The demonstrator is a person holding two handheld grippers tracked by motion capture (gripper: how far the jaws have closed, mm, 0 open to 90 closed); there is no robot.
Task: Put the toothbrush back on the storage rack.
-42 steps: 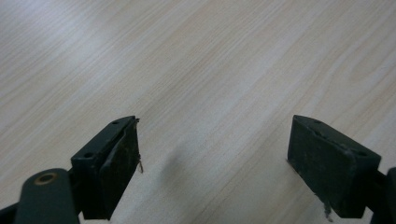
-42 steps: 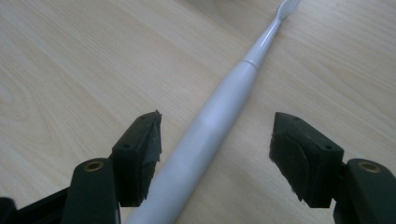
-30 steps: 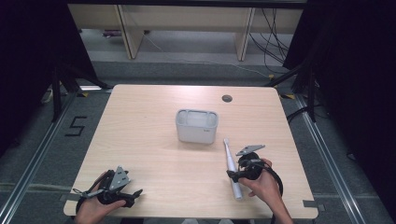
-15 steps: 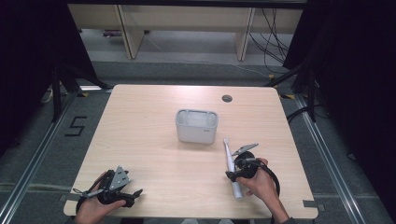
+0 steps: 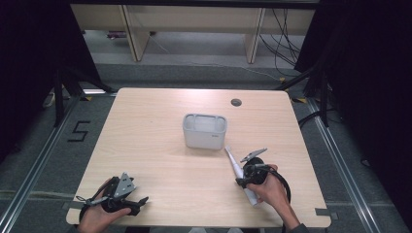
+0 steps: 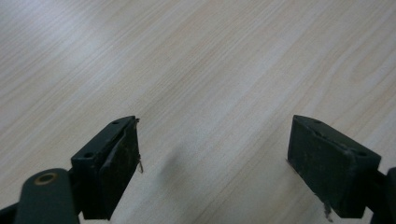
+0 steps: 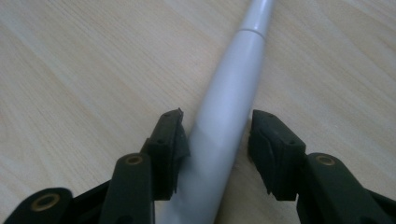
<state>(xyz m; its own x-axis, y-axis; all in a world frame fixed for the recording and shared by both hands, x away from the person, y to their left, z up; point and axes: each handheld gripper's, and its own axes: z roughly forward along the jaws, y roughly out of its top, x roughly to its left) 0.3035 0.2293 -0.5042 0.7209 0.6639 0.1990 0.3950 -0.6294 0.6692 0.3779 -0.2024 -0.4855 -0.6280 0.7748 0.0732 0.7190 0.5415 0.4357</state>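
Tube (image 7: 224,116) lying near the tabletop's (image 5: 160,131) right front edge, between the right gripper's (image 7: 217,128) just-closing jaws, a slight gap remaining; grasp looks imminent. Left gripper (image 6: 212,154) wide, empty.

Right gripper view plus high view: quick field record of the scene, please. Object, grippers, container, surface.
object: long grey-white plastic tapered tube, lying flat on the table
right gripper: jaws astride the tube and just been closing; left pad touching, right pad a sliver off
left gripper: open, nothing between the jaws, over bare wood
container: white rectangular plastic bin, mid-table, beyond the tube
surface: light wooden table
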